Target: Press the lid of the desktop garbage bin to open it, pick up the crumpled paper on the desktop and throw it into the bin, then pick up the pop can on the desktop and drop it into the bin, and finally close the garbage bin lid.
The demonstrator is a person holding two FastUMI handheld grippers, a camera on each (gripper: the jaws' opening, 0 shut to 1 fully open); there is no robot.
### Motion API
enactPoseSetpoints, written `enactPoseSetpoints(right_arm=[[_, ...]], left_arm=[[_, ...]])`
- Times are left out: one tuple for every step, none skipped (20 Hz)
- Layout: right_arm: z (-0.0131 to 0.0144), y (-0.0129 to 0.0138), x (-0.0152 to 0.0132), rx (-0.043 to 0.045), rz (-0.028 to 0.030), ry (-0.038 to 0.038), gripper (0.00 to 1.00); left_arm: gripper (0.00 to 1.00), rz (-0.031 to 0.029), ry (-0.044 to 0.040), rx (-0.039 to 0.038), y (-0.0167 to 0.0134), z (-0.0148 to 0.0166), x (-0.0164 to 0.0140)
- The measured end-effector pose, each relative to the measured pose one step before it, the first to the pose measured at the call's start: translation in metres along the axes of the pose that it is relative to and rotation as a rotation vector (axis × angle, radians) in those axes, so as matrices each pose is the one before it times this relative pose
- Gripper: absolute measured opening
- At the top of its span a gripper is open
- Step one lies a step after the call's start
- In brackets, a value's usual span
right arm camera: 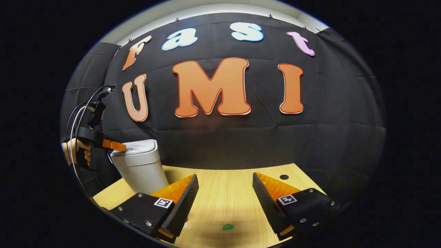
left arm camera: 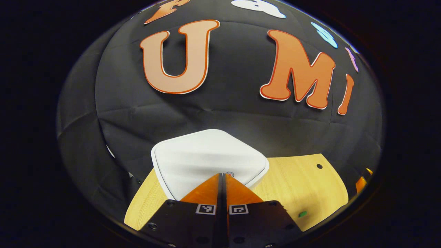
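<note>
Black cloth (right arm camera: 241,144) hangs as the back wall of the booth, creased in wide panels, and wraps round the left side too; along its top edge in the right gripper view runs a pale strip of ceiling or wall (right arm camera: 213,8). Below the cloth lies a light wooden desk (right arm camera: 227,193) with a straight grain, its far edge meeting the cloth. A small dark round hole (right arm camera: 284,177) sits near the desk's far right corner, and a tiny green spot (right arm camera: 227,227) lies on the wood close to the right gripper.

On the left part of the desk, close to the cloth, stands the white bin (right arm camera: 139,167), its lid (left arm camera: 206,155) down and flat. The left gripper (left arm camera: 222,177) has its fingers pressed together with nothing between them, and their tips rest at the near edge of the lid, beside a small round button mark (left arm camera: 229,174). From the right gripper view the same gripper reaches in from the left, level with the top of the bin, held by a hand (right arm camera: 77,150) with cables (right arm camera: 77,117) looping above it.

The right gripper (right arm camera: 225,181) hangs over the middle of the desk, well apart from the bin, its fingers spread wide and holding nothing.
</note>
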State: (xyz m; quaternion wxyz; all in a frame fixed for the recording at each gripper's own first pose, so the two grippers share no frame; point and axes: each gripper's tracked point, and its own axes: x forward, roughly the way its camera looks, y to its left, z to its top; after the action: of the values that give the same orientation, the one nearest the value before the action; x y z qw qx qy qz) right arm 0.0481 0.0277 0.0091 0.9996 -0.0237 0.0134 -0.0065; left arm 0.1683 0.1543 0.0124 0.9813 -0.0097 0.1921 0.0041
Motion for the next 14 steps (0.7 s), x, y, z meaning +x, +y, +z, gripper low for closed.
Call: enactPoseSetpoints(right_arm=[[0.00284,-0.00033,-0.00036,0.00083,-0.00215,-0.0073,0.94],[0.00162,-0.00016,0.00016,0.00458,0.001,-0.00449,0.94],[0.00095,-0.00001,0.00005,0.00687,0.00071,-0.00068,0.94],[0.00033,0.00082,-0.00008,0.00721,0.0032,0.00038,0.94],[0.00061,0.00078,-0.00052,0.00349,0.00019,-0.00052,0.94],[0.00127,-0.00135,-0.00031,-0.00151,-0.00323,-0.00047,0.94],[0.00088,-0.00066,0.00015,-0.0024,-0.00271,-0.00174,0.94],[-0.00024,-0.00135,-0.0002,-0.00009,-0.00178,-0.00093,0.94],[0.00081,-0.00036,0.00089,0.00345,-0.00027,-0.00139,0.94],[0.00147,0.00024,-0.00038,0.00658,0.00158,-0.00227,0.94],[0.00188,0.00083,0.00019,0.00606,0.00186,-0.00134,0.94],[0.00192,-0.0002,-0.00078,0.00439,0.00404,-0.00481,0.94],[0.00152,0.00056,-0.0005,0.00328,0.00353,-0.00306,0.94],[0.00126,0.00075,-0.00114,0.00636,0.00836,-0.00247,0.94]], left_arm=[[0.0,0.01086,-0.0019,0.00637,0.00065,0.00138,-0.00035],[0.0,0.01026,-0.01048,0.00616,0.00052,0.00397,-0.00008],[0.0,0.01328,-0.02174,0.00893,-0.00003,0.00727,-0.00134],[0.0,0.01374,-0.02994,0.01619,0.00066,0.00845,-0.00419],[0.0,0.01765,-0.04134,0.01895,0.00019,0.01317,-0.0045],[0.0,0.01377,-0.05213,0.02067,0.00057,0.01464,-0.00427],[0.0,-0.0003,-0.04096,0.019,-0.00232,0.01391,-0.00555],[0.02,0.00115,-0.03117,0.01384,-0.0042,0.01167,-0.00603],[0.04,-0.00477,-0.02477,0.00912,-0.00393,0.01079,-0.0073],[0.07,-0.01075,-0.02257,-0.00578,-0.00549,0.00694,-0.00319],[0.11,-0.01242,-0.01476,-0.01679,-0.00726,0.00625,-0.00776],[0.16,-0.01767,-0.01872,-0.02228,-0.00892,0.00333,-0.00426],[0.34,-0.01527,-0.01099,-0.02822,-0.0075,0.00401,-0.00232],[0.52,-0.01193,-0.01309,-0.02906,-0.00519,0.00046,-0.00502]])
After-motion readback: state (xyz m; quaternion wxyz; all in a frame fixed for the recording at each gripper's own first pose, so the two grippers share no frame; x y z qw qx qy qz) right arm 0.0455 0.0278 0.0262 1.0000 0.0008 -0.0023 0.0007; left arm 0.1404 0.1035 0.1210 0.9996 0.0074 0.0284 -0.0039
